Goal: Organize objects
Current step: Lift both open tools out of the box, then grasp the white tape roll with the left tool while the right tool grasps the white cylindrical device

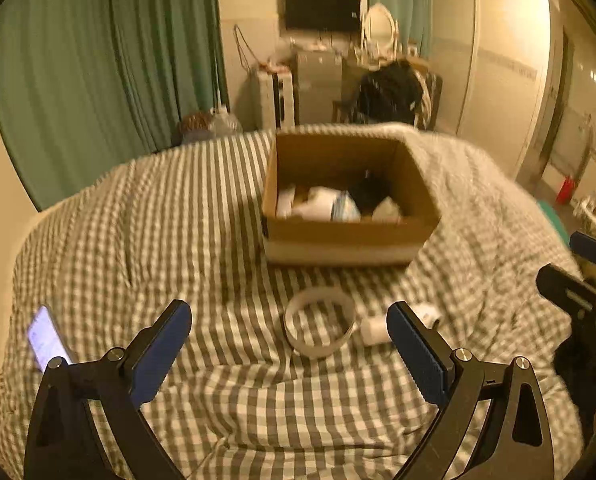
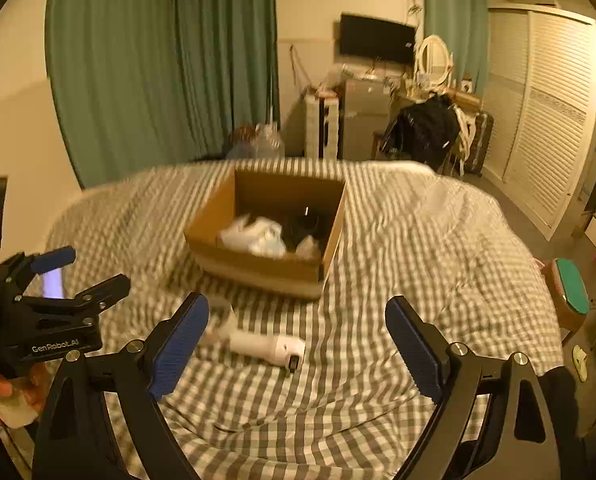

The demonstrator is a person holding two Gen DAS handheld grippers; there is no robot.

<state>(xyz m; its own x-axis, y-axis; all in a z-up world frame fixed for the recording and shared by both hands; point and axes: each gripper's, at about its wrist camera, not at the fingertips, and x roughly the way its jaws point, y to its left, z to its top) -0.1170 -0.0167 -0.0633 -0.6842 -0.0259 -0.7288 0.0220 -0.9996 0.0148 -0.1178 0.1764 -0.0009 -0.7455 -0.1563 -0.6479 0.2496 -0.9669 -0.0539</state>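
Both tools hang with fingers spread wide and nothing held: your left tool (image 1: 290,344) is over the white ring-shaped roll of tape (image 1: 320,322), your right tool (image 2: 298,340) over the white cylindrical handheld device with a dark tip (image 2: 267,347). Both items lie on the grey-and-white checked bedcover (image 1: 158,208), just short of the open brown cardboard box (image 1: 348,236). Likely step: grab one loose item and drop it in the box. For the ring, lower so one finger goes inside and one outside the band, or span it across; soft bedding gives, so close slowly. For the cylinder, pinch across its middle, not the tip. Count: two tools, one box, one tape ring, one cylinder, one lit phone (image 1: 46,338) at the left. Box contents are blurred, several white items and one dark; exact number unclear.
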